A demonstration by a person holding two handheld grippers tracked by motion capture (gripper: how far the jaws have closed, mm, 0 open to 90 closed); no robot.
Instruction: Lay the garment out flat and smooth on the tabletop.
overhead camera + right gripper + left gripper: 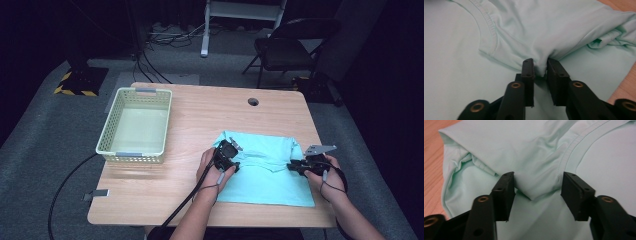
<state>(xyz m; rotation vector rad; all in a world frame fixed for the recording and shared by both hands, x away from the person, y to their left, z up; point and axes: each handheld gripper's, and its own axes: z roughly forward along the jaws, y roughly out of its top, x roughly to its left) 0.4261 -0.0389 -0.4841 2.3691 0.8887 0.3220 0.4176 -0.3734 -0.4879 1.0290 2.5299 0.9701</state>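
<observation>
From the high view we see the mint-green T-shirt (265,170) lying partly folded on the wooden table (165,190), right of the pale basket (135,125), with our left gripper (229,156) at its left fold and our right gripper (300,167) at its right edge. The left gripper view adds what the high one hides: its jaws stand apart around a pointed fold of cloth beside the collar seam (571,147), not yet pinching, so we should close fully before lifting. The right gripper view shows its jaws clamped on a tuck of fabric, and we judge both corners should travel together to keep the fold even.
</observation>
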